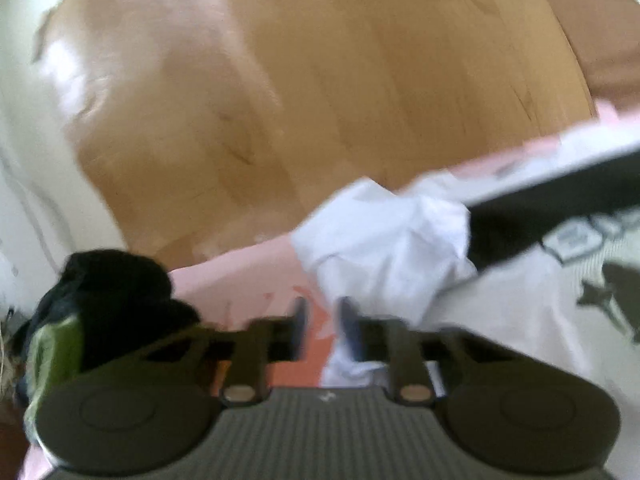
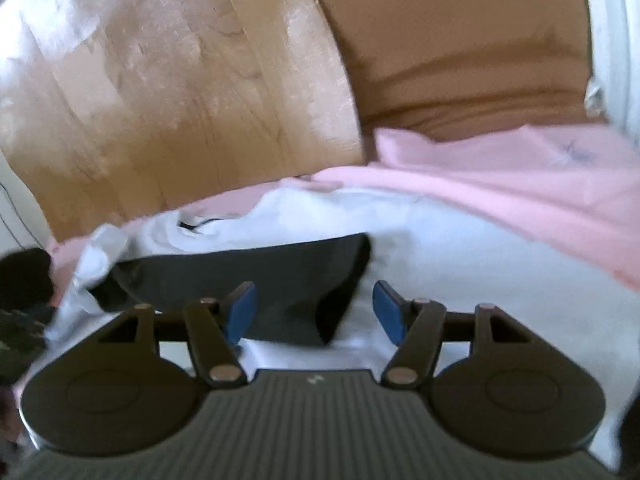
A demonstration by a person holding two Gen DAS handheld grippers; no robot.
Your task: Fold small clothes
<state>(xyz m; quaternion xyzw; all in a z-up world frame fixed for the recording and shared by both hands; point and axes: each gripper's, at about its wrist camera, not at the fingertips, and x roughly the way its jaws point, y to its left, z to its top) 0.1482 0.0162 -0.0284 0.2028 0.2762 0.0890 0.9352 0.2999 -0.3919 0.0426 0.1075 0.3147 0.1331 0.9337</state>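
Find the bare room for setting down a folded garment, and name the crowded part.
Free: wooden tabletop beyond the pink cloth. Crowded: near edge, where white garment, grey garment and dark clothes pile lie.

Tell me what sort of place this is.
Most likely a room in a home, with laundry being folded. A wooden tabletop holds a pink cloth with a white garment on it, a brown cushioned seat stands beyond the table, and dark clothes are heaped at the side.

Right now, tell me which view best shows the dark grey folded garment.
The right wrist view: the dark grey garment lies broad on white cloth. The left wrist view catches only a blurred dark strip at its right edge.
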